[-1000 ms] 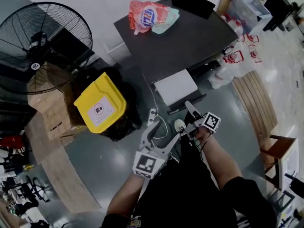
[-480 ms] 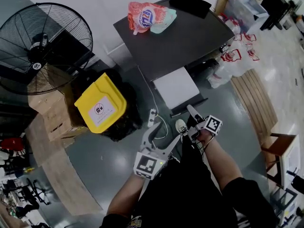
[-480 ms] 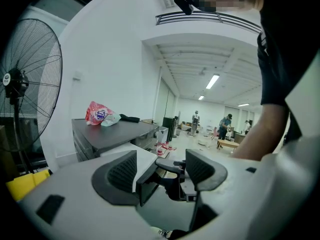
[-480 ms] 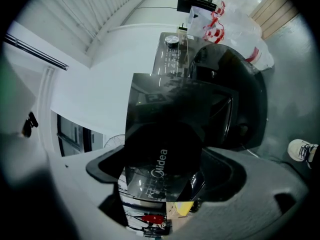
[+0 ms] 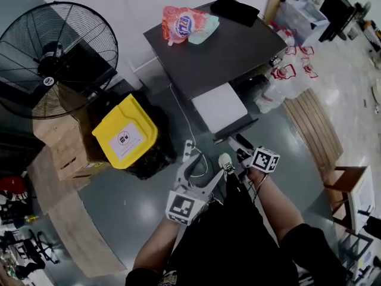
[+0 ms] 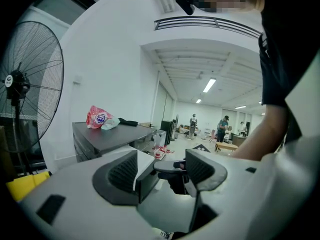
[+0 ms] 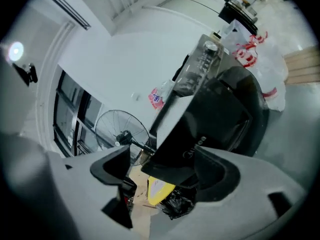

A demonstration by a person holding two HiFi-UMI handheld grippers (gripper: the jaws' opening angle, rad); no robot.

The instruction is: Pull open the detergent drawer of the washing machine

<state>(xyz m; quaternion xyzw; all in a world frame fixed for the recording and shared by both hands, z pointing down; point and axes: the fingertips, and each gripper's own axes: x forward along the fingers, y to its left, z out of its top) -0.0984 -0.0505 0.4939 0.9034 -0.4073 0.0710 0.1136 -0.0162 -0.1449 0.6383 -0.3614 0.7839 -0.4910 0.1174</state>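
Note:
The washing machine (image 5: 238, 49) has a dark top, and its detergent drawer (image 5: 219, 107) stands pulled out toward me, white on top with a dark front. My right gripper (image 5: 240, 146) hovers just in front of that dark drawer front (image 7: 200, 129). Its jaws are closing, wide apart, with a corner of the front showing in the gap; the pads do not press on it. My left gripper (image 5: 205, 161) hangs open to the left and nearer me, holding nothing. In the left gripper view, the drawer (image 6: 142, 161) shows beyond my left gripper (image 6: 160, 171).
A detergent bag (image 5: 187, 22) and a black cloth (image 5: 235, 8) lie on the machine's top. A large fan (image 5: 53, 58), cardboard boxes (image 5: 62, 145) and a yellow bin lid (image 5: 125, 130) stand at the left. A power strip (image 5: 189, 149) lies on the floor; plastic bags (image 5: 286, 76) and wooden boards (image 5: 315, 130) lie at the right.
My right gripper has rolled and risen a little in front of the drawer, its marker cube turned. The left gripper has drifted slightly.

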